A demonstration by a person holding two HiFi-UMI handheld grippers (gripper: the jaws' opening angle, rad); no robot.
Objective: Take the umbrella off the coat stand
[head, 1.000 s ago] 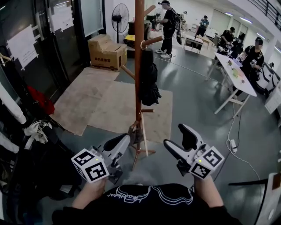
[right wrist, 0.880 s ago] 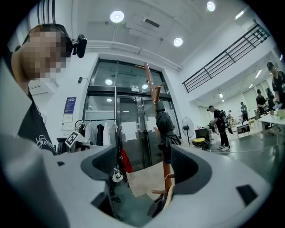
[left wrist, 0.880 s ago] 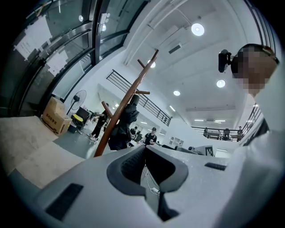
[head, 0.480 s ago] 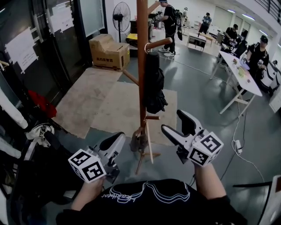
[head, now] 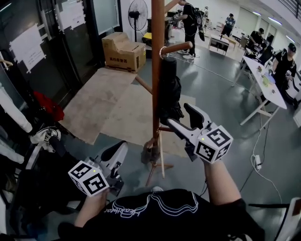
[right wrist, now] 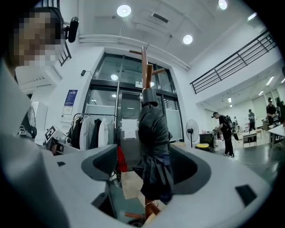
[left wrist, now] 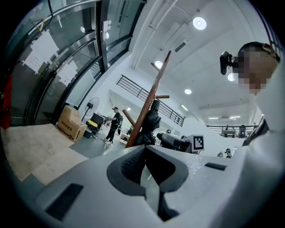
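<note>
A black folded umbrella hangs by a ring from an upper peg of the wooden coat stand. My right gripper is open, raised to the umbrella's lower end, its fingers just right of the fabric. In the right gripper view the umbrella hangs between the wide-apart jaws of the right gripper, with the stand's pole above it. My left gripper stays low, left of the stand's base, and is shut on nothing. Past the left gripper, that gripper's own view shows the stand and umbrella well ahead.
Flat cardboard sheets cover the floor behind the stand. A cardboard box and a fan stand at the back. Clothes hang at the left. A white table with people stands right. A power strip lies on the floor.
My right gripper has risen and moved left up to the umbrella's lower end. The left gripper has stayed low. The stand now looks nearer.
</note>
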